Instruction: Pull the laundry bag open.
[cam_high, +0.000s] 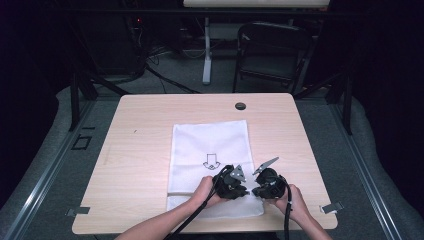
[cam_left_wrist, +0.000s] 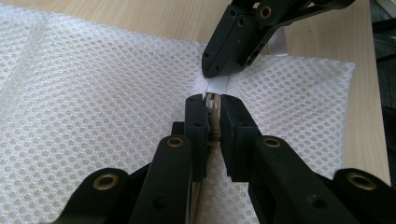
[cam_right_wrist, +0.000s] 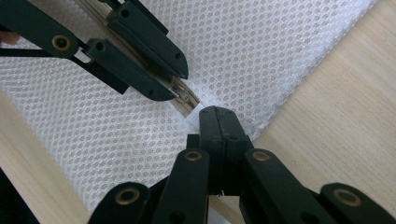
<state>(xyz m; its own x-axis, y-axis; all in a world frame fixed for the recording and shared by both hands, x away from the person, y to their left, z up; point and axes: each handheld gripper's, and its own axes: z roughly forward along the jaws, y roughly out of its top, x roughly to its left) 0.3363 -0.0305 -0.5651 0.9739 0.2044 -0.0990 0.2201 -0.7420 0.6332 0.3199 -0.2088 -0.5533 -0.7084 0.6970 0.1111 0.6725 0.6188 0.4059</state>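
A white mesh bag (cam_high: 210, 145) with a printed arrow lies flat on the wooden table (cam_high: 145, 115). At its near edge the two grippers meet tip to tip. My left gripper (cam_left_wrist: 213, 100) is shut on the beige zipper slider (cam_left_wrist: 214, 106), with the zipper running back between its jaws. My right gripper (cam_right_wrist: 217, 113) is shut on the small white fabric tab (cam_left_wrist: 217, 85) at the zipper's end. In the high view the left gripper (cam_high: 245, 192) and right gripper (cam_high: 255, 191) sit side by side, each held by a hand. The mesh (cam_right_wrist: 243, 51) puckers around the pinch.
A round cable hole (cam_high: 240, 106) sits at the table's far edge. Metal clips (cam_high: 331, 207) (cam_high: 77, 211) mark the near corners. A dark folding chair (cam_high: 270, 50) stands beyond the table. Bare wood lies left and right of the bag.
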